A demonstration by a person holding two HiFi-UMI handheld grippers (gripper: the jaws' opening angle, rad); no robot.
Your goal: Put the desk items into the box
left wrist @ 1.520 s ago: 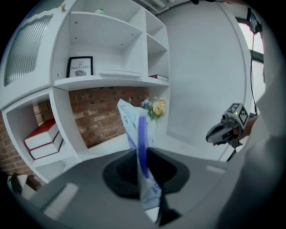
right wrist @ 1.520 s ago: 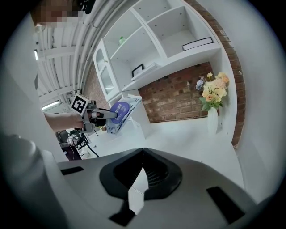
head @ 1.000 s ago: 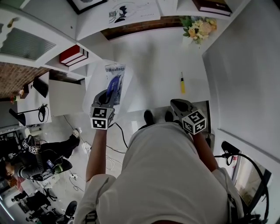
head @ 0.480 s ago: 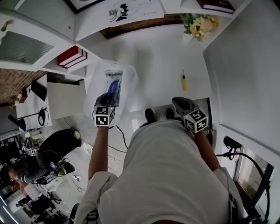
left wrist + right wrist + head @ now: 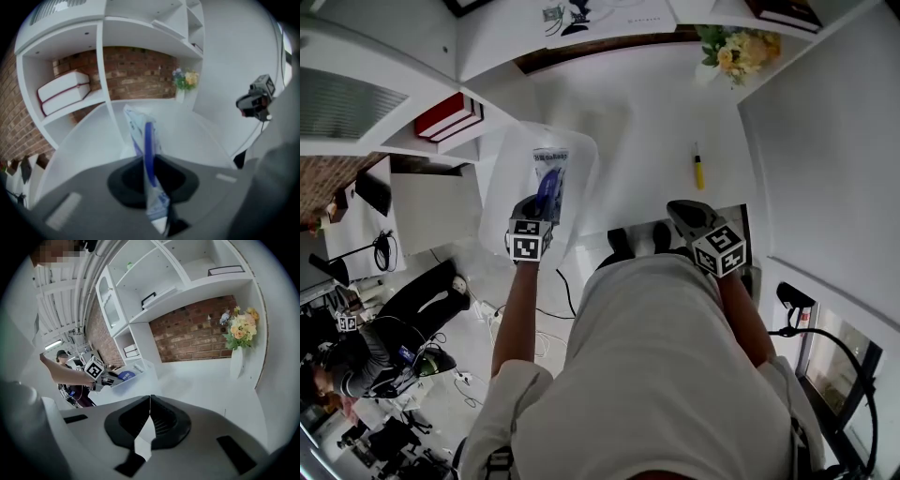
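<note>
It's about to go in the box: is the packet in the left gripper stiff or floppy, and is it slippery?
Probably fairly stiff: the packet stands upright from the left gripper without drooping, perhaps braced by the blue item inside. Likely light, since a pinch at one end carries it. Its glossy film may slide inside the clear box.
</note>
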